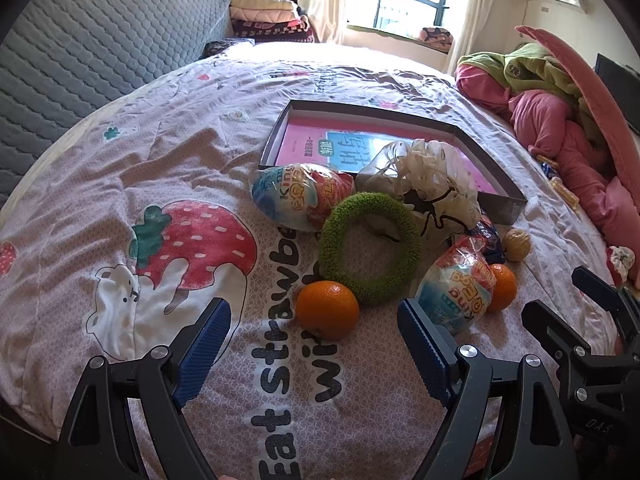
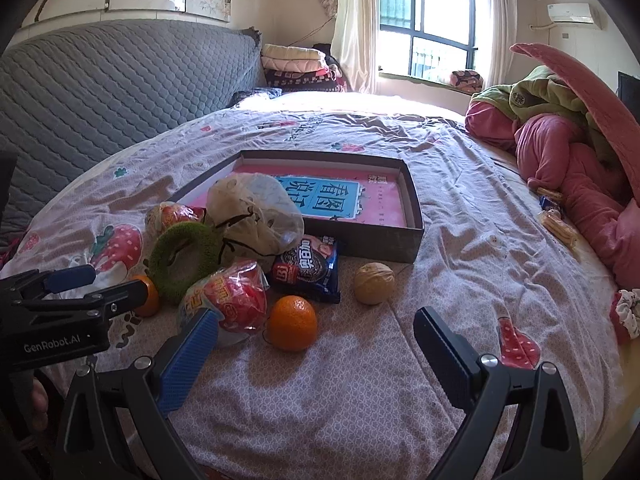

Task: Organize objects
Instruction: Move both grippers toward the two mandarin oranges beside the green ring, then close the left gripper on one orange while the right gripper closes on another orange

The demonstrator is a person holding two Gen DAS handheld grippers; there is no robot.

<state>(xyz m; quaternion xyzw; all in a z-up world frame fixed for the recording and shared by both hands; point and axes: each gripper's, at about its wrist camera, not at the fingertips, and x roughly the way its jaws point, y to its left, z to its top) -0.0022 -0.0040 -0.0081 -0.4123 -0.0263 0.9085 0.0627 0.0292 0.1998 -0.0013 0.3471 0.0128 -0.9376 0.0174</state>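
The orange (image 1: pixel 327 310) lies between our left gripper's (image 1: pixel 314 354) wide, empty jaws, box (image 1: pixel 508 210) at one o'clock. We should straddle it squarely, closing gently. Right gripper (image 2: pixel 316 364) gapes wide too, empty.

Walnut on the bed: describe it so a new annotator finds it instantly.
Start at the shallow grey box holding a pink book on the bedspread. Just in front of its near right corner lies the walnut, right of the dark blue cookie packet. It is the only tan, wrinkled ball; the orange nearby is bright and smooth-skinned.
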